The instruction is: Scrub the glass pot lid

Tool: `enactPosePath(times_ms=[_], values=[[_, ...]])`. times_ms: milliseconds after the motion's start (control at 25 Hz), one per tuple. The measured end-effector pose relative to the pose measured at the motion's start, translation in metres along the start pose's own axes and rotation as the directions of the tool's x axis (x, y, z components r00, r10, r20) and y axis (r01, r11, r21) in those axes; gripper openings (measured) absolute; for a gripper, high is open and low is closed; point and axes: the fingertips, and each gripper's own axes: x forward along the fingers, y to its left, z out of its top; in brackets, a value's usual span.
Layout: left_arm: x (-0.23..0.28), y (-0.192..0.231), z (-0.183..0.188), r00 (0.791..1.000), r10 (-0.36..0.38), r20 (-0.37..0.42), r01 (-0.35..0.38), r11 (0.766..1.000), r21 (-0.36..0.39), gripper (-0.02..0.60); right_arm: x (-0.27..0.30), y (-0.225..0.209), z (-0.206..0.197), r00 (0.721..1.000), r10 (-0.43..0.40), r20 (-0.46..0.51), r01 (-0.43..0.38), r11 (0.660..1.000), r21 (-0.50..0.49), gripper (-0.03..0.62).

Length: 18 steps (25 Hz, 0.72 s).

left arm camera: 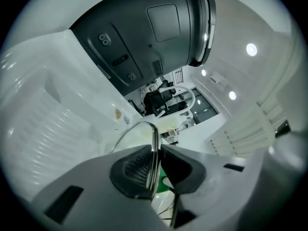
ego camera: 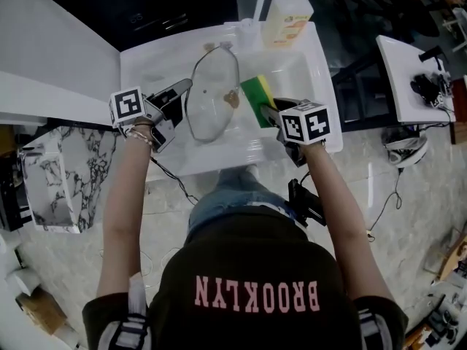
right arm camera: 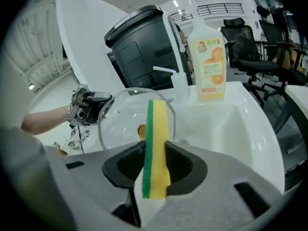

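Both jaws clenched, left gripper [left arm camera: 155, 170] on metal-rimmed round glass lid [ego camera: 211, 93], right gripper [right arm camera: 155, 165] on green-yellow sponge [right arm camera: 156, 129].

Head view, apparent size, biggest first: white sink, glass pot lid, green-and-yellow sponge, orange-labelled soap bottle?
1. White sink.
2. Round glass pot lid.
3. Orange-labelled soap bottle.
4. Green-and-yellow sponge. It looks close to the bottle and its near end is hidden, so that pair is unsure.
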Motion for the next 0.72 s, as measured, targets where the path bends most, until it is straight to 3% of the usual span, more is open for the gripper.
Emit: enactPosePath(times_ms=[160,440,560,640,720], values=[[0.002,0.024,0.009,0.999,-0.018,-0.046,0.018,1.000,0.000,0.048,0.025,0.002,-0.013,0.998,0.002,-0.069,0.001,0.999,0.032,0.109],[0.020,0.040,0.016,0.994,-0.021,-0.109,0.038,0.987,0.156,0.048,0.044,0.000,-0.018,0.996,-0.001,-0.085,0.011,0.993,0.116,0.107],[0.028,0.046,0.017,0.988,-0.009,-0.156,0.033,0.988,0.150,0.048,0.047,-0.002,-0.020,0.996,-0.001,-0.094,0.012,0.993,0.120,0.106],[0.034,0.047,0.014,0.983,-0.011,-0.184,0.036,0.991,0.132,0.083,0.049,-0.004,-0.023,0.996,0.003,-0.087,0.010,0.989,0.149,0.106],[0.043,0.049,0.014,0.974,-0.027,-0.226,0.070,0.981,0.181,0.123,0.051,-0.005,-0.024,0.997,0.009,-0.071,0.004,0.983,0.183,0.105]])
